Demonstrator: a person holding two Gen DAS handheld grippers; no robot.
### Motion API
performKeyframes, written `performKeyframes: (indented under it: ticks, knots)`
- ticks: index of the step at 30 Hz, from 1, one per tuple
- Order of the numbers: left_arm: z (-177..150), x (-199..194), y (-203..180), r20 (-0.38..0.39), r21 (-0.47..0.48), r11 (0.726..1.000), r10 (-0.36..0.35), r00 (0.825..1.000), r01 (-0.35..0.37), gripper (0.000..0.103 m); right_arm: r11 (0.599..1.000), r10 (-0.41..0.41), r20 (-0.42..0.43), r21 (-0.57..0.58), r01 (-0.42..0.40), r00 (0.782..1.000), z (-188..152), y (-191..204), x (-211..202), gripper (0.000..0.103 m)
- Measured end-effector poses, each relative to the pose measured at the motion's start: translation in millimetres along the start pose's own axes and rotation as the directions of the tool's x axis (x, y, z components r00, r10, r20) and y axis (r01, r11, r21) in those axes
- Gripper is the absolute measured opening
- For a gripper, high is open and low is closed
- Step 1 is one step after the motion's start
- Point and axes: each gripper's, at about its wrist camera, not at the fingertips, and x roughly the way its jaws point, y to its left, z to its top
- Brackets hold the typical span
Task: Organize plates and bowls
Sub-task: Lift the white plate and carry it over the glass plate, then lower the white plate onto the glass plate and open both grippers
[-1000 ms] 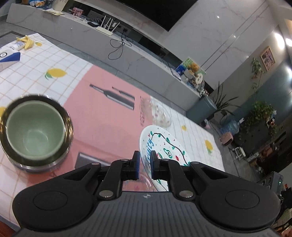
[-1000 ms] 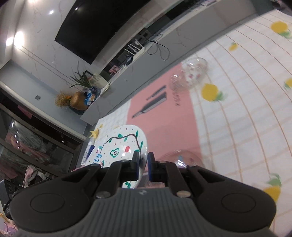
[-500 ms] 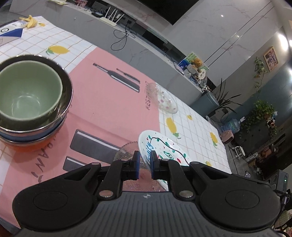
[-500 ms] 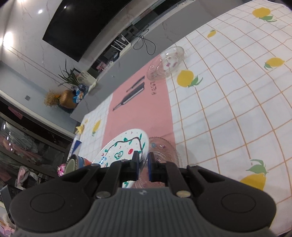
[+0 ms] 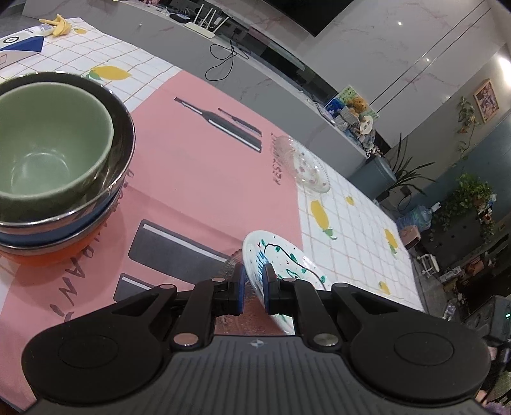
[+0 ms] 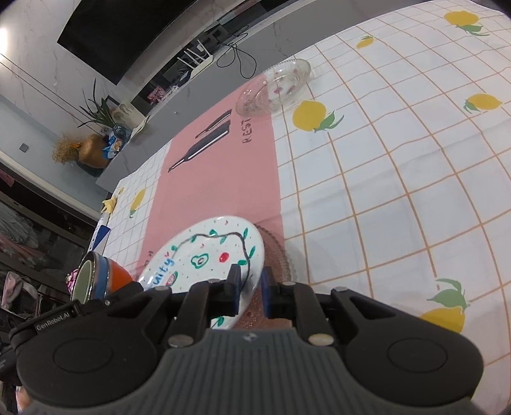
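A white plate with painted fruit (image 5: 284, 258) (image 6: 210, 252) is held tilted by both grippers, one on each edge. My left gripper (image 5: 254, 289) is shut on its near rim, and my right gripper (image 6: 249, 287) is shut on the opposite rim. Under it lies a clear ribbed glass plate (image 6: 274, 255) (image 5: 231, 263) on the table. A stack of bowls (image 5: 60, 166) with a green bowl on top stands at the left; it also shows in the right wrist view (image 6: 95, 277). Two more clear glass dishes (image 5: 303, 166) (image 6: 274, 86) sit at the far side.
The table has a lemon-print checked cloth (image 6: 383, 159) with a pink mat (image 5: 198, 178) in the middle. A blue and white box (image 5: 19, 48) and a banana (image 5: 60, 25) lie at the far left corner. A grey counter (image 5: 255, 73) runs behind the table.
Both grippers have come lower and nearer the table with the white plate, which now hangs just over the ribbed glass plate. The bowl stack looms closer on the left.
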Motion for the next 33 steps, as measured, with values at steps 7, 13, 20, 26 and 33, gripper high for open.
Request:
performKeyframes:
  ticks: [7,13,20,26,33]
  knots:
    - [-3.5,9.1,0.8,-0.026,0.002,0.999,0.034,0.999,-0.034,0.012,0.999,-0.050,-0.016,-0.020,0.049,0.999,0.8,1.4,7.8,0.011]
    - [-6.4,12.0,0.6,-0.056,0.027,0.998,0.054,0.997,-0.053,0.012,0.993,-0.093,-0.021,-0.075,0.091,0.995,-0.6,5.2,11.5,0.012]
    - [-9.6,10.4,-0.6,-0.066,0.052,0.995,0.092,0.994,-0.089,0.012,0.981,-0.127,-0.013,-0.149,0.123,0.992,-3.8,15.7,13.3,0.012]
    - [-11.0,12.1,-2.2,-0.073,0.066,0.992,0.114,0.991,-0.109,0.012,0.966,-0.155,-0.002,-0.211,0.151,0.988,-7.1,23.5,15.1,0.013]
    - [-13.0,15.4,-5.1,-0.084,0.091,0.987,0.140,0.987,-0.133,0.012,0.949,-0.182,0.012,-0.261,0.178,0.983,-11.0,29.2,16.1,0.013]
